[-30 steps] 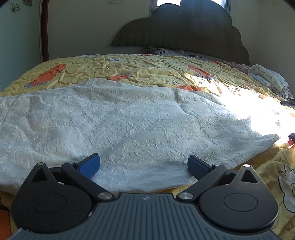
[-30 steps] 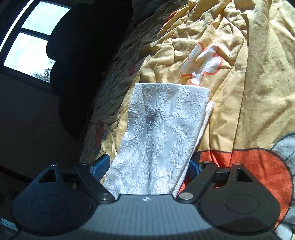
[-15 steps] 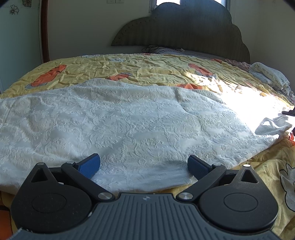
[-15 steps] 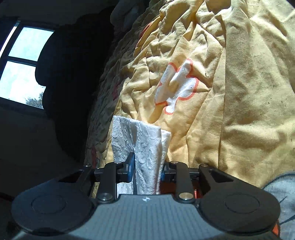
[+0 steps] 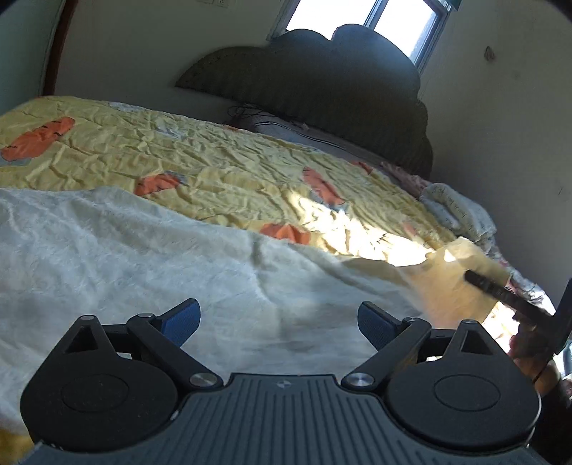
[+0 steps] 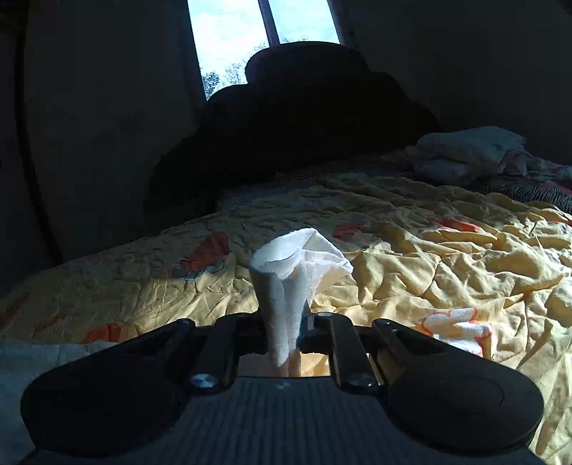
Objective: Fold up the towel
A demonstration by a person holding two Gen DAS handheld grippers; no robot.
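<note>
Two grippers work one white towel on a bed, the right one pinching a corner, the left one spread wide.

The towel is white with a faint raised pattern, lying broad and softly rumpled across the near side of the yellow bedspread, which carries orange cartoon prints. The left gripper hangs just above the towel's near part with its blue pads far apart and nothing between them. The right gripper has its jaws pressed together on a bunched corner of the towel, which stands up from the fingers in a crumpled, cone-like tuft, bright in the sun. In the left view that lifted end looks blurred and yellowish at the right edge. A dark scalloped headboard stands under a window, with folded linen by the far right side.
</note>
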